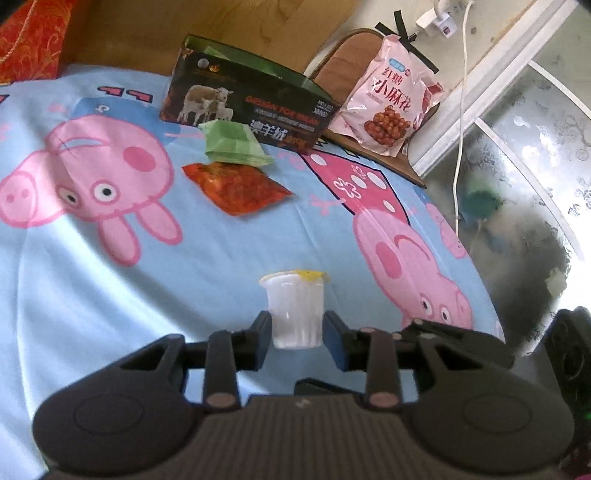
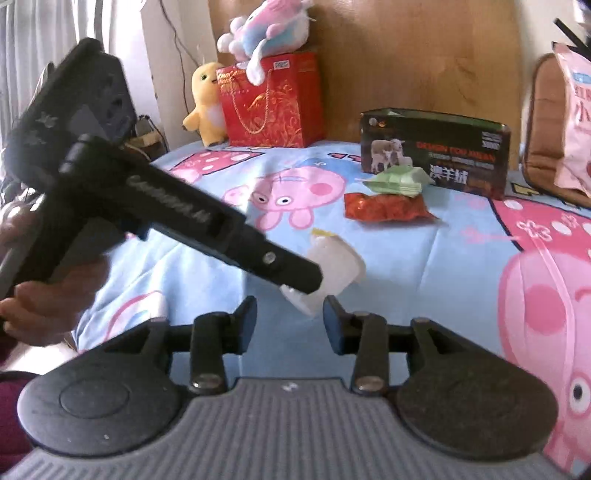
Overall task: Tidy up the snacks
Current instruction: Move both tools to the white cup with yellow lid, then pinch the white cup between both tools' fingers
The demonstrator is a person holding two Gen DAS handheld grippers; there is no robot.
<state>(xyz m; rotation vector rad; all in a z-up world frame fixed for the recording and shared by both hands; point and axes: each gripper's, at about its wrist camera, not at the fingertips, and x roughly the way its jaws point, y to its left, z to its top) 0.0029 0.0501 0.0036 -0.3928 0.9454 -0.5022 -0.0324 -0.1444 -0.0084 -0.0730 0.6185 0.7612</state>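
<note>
My left gripper point(image 1: 296, 334) is shut on a white jelly cup point(image 1: 294, 311) with a yellow lid, held above the blue Peppa Pig sheet point(image 1: 110, 280). In the right wrist view the left gripper point(image 2: 306, 277) reaches in from the left with the jelly cup point(image 2: 332, 269) tilted in its fingers. My right gripper point(image 2: 290, 321) is open and empty just below the cup. A red snack packet point(image 1: 236, 188) and a green packet point(image 1: 232, 142) lie ahead, in front of an open dark box point(image 1: 243, 99); these also show in the right wrist view: red packet point(image 2: 386, 206), green packet point(image 2: 399, 179), box point(image 2: 436, 155).
A pink snack bag point(image 1: 391, 99) leans on a brown chair point(image 1: 343, 70) at the bed's right edge. A red gift bag point(image 2: 269, 99), a yellow plush point(image 2: 207, 103) and a pink-blue plush point(image 2: 266, 26) stand by the wooden headboard point(image 2: 406, 55). A white cable point(image 1: 461, 110) hangs at the right.
</note>
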